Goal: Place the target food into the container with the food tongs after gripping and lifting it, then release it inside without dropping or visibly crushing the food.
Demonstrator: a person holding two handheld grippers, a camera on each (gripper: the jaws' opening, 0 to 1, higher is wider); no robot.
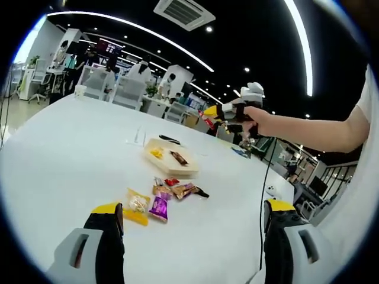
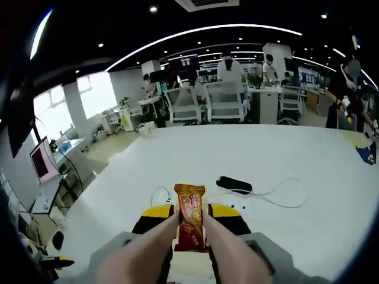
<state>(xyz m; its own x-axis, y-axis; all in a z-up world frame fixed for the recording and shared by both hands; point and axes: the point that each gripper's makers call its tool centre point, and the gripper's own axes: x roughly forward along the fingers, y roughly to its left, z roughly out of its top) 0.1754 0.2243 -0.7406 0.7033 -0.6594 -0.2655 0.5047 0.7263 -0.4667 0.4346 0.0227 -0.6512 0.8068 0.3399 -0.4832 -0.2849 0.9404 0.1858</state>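
A shallow beige container (image 1: 188, 170) lies mid-table holding a yellow piece and a brown bar. Several snack packets (image 1: 159, 202) lie loose in front of it. My left gripper (image 1: 192, 220) hovers low over the table near them, jaws wide open and empty. A hand holds my right gripper (image 1: 235, 111) up in the air beyond the container. In the right gripper view, my right gripper (image 2: 192, 216) is shut on beige food tongs (image 2: 148, 248), whose arms pinch an orange-red snack packet (image 2: 190, 223) upright above the table.
A black oblong device (image 2: 234, 184) with a white cable (image 2: 278, 198) lies on the white table (image 2: 308, 165). A clear holder (image 1: 138, 137) stands behind the container. Office chairs, desks and people fill the background.
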